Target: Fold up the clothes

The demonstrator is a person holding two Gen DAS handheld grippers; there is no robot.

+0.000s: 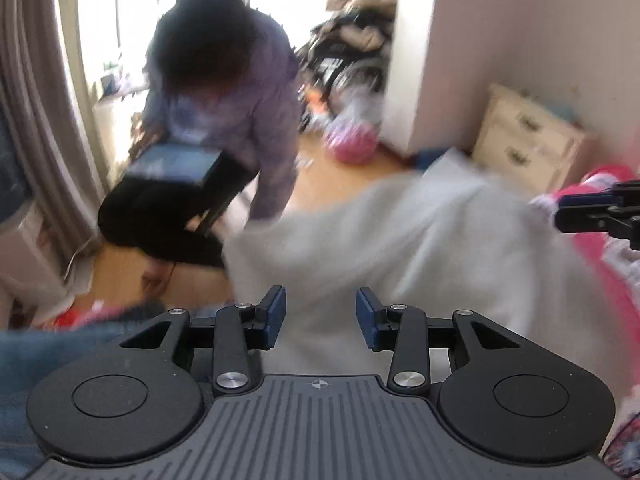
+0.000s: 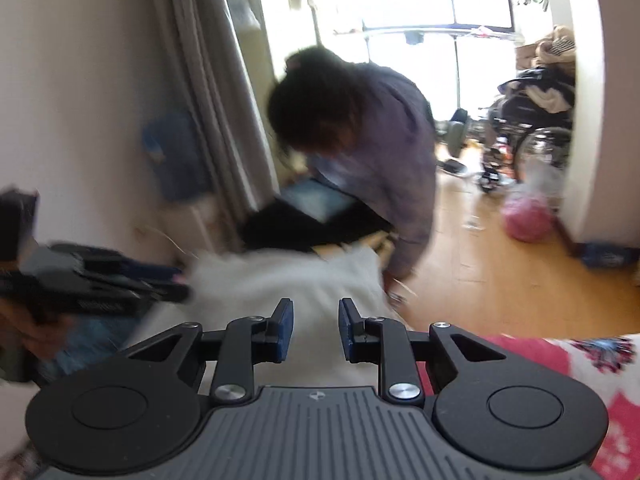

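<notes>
A white garment (image 1: 400, 240) lies spread over the bed in front of both grippers; it also shows in the right wrist view (image 2: 280, 280). My left gripper (image 1: 321, 318) is open and empty just above its near edge. My right gripper (image 2: 316, 330) is open and empty over the same cloth. The right gripper shows at the right edge of the left wrist view (image 1: 592, 212). The left gripper shows blurred at the left of the right wrist view (image 2: 100, 280). Both views are motion-blurred.
A person in a purple top (image 1: 240, 100) crouches on the wooden floor (image 2: 480, 260) beyond the bed, by a dark stool. A pink patterned bedcover (image 2: 580, 360) lies at right. A cream drawer unit (image 1: 528, 136), a pink bag (image 1: 352, 144), blue denim (image 1: 60, 344) and curtains (image 1: 36, 100) surround.
</notes>
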